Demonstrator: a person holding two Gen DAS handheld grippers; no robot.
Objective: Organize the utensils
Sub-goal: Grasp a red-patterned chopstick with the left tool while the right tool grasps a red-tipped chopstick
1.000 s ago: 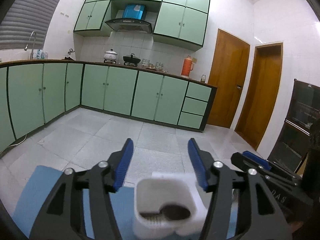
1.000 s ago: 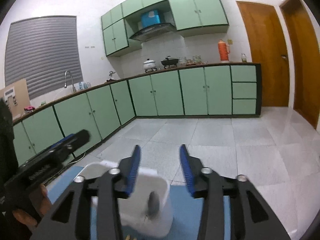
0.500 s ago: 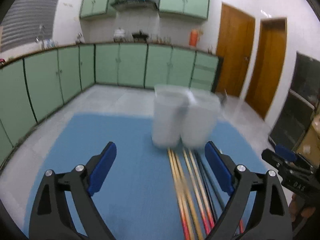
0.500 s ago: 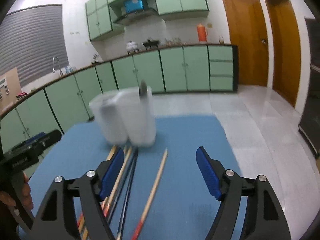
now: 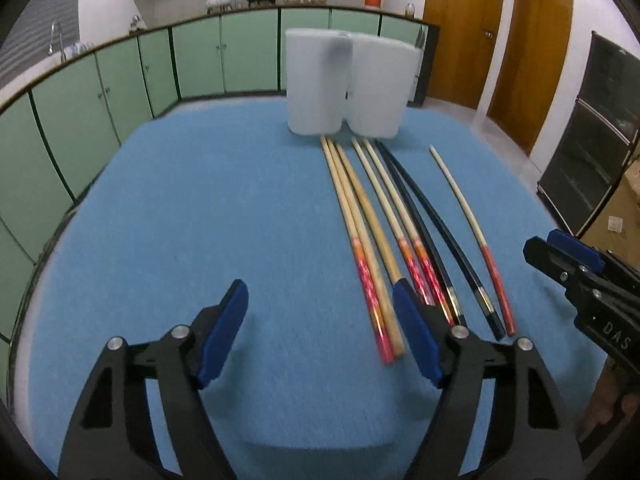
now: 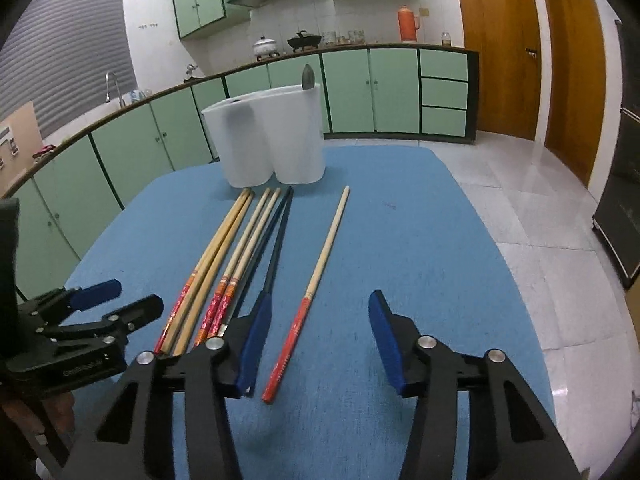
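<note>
Left gripper (image 5: 320,330) with black arms and blue pads, spread apart over the blue cloth-covered counter (image 5: 180,220), jaws just narrowed a little, nothing between them but bare cloth. Just to its right, touching nothing, a row of long chopsticks: three pale bamboo ones with red patterned ends (image 5: 362,240), then two more bamboo ones with red ends (image 5: 394,220), then a pair of slim black chopsticks (image 5: 424,216), all lying side by side and pointing away. Farther right, apart from the row, a single cream chopstick with a red end (image 5: 466,208). Straight ahead, beyond the chopstick tips, a white plastic two-compartment utensil holder (image 5: 344,88), upright, with a dark utensil tip (image 6: 308,77) poking above the rim of its right compartment.

Right gripper (image 6: 320,340) likewise released, jaws just drawn in somewhat, empty; single cream chopstick lying on the cloth between its fingers, closer to the left pad, not pinched. Black chopsticks just beside the left finger (image 6: 252,344), bamboo row farther left
</note>
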